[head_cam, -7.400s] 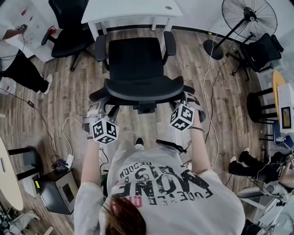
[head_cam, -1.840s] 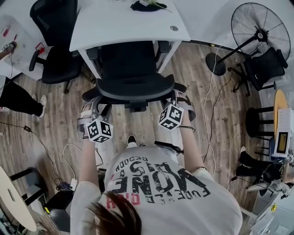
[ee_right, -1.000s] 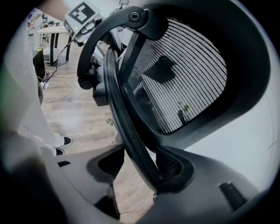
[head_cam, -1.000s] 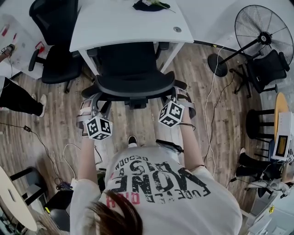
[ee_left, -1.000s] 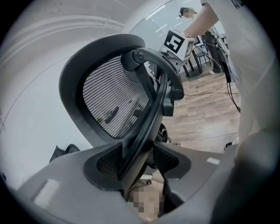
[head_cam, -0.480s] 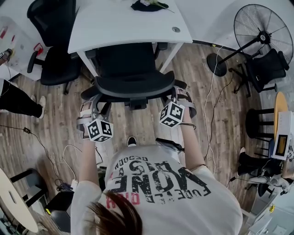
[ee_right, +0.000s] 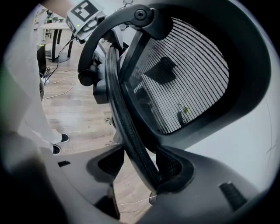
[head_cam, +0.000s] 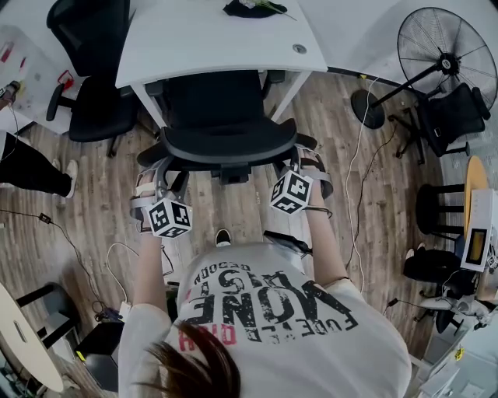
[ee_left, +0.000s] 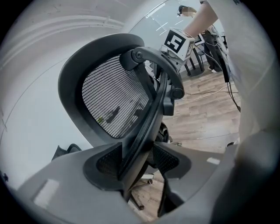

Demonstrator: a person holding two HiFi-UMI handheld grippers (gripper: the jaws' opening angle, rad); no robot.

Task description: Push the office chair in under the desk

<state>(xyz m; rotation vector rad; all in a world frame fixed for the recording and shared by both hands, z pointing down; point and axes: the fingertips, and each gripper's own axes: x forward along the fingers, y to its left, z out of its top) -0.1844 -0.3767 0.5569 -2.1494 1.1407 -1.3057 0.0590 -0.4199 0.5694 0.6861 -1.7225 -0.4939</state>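
Office chair (head_cam: 225, 142): black, mesh backrest (ee_left: 113, 99), armrests. The front of its seat and both armrests are covered by the white bench (head_cam: 210, 43). The rear of the seat and the backrest are left clear of the bench edge, on the person's side.

Left claw (ee_left: 135, 159): clenched on the backrest's left rim. The dark frame edge is seen running down between the two pads. The marker cube of the other claw is visible past the backrest's top.

Right claw (ee_right: 139, 165): clenched on the backrest's right rim. The rim is seated against one pad, with the mesh panel seen beyond it.

In the head view both claws are held level with each other, one at each outer end of the backrest, with the arms extended toward the chair.

Surroundings, placed from the office chair:
- Wooden floor (head_cam: 233, 206) under and behind it.
- A small dark object (head_cam: 250, 8) lies on the bench beyond the chair; its kind cannot be made out.
- A second black chair (head_cam: 97, 101) stands to its left, beside the bench's left leg.
- A pedestal fan (head_cam: 446, 43) stands well to its right, with another black chair (head_cam: 451, 105) just beside the fan's base.
- White cables (head_cam: 354, 155) trail over the floor to its right.
- The person's grey printed shirt (head_cam: 264, 311) is directly behind it.
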